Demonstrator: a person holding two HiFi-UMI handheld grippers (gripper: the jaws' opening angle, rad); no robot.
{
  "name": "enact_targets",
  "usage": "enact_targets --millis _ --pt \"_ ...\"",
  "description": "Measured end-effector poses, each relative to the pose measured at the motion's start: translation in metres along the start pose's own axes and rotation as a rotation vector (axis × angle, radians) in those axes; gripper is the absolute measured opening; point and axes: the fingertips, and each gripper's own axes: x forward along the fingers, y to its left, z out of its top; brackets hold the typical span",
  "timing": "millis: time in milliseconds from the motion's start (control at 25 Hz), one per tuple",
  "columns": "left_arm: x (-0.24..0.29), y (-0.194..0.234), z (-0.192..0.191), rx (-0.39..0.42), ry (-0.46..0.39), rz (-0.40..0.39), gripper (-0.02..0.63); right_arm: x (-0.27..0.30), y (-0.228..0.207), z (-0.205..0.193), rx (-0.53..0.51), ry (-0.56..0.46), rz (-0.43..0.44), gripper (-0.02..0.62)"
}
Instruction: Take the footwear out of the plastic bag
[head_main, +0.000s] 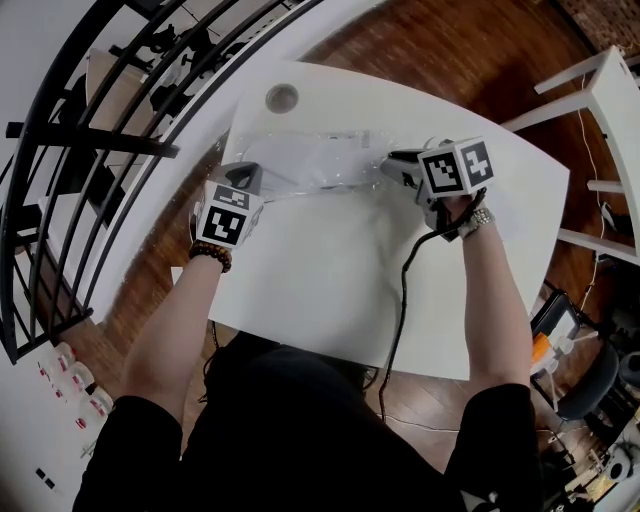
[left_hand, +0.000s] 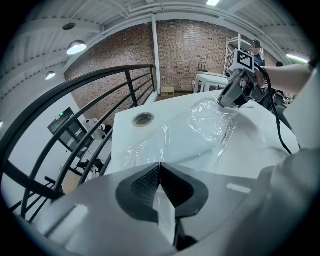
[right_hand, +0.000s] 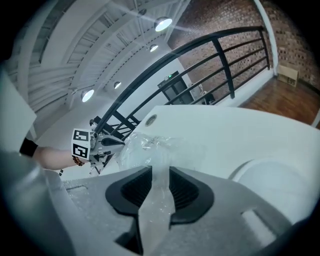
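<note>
Left gripper: jaws together, clamped on a thin fold of the bag at its left end. Right gripper: jaws apart, with a bunched strip of film in the gap. It looks loose rather than pinched, so I'd count only 1 real grip on the bag. The bag is clear and lies slack across the far half of the table between the 2 grippers, with the right end lifted slightly. The footwear is inside as a pale flat bulk. It's white under film on a white table, so I can't read its type, count or outline. Beyond the bag there's a round port in the tabletop, then the black railing. Handling, my read: the film is thin, limp and slick. It'll stretch and slide out of the pads unless gathered into a thick pleat, and it weighs nothing. The contents look light and probably soft, not fragile, but likely to cling to the film. I can't tell which end is the mouth. Best plan is to keep the left clamp as an anchor, find the mouth with the right, then take the footwear by a firm edge such as the sole or heel rim rather than through the film.
</note>
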Motion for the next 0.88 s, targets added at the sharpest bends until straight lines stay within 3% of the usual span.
enact_targets --millis 520,880 --pt "-0.004 -0.004 -0.001 -0.021 0.002 -0.015 0.020 -0.030 0.000 0.019 -0.052 -0.065 -0.066 0.095" --pt "-0.003 -0.003 0.000 -0.027 0.001 -0.016 0.020 -0.001 0.001 0.001 -0.014 0.050 -0.018 0.094"
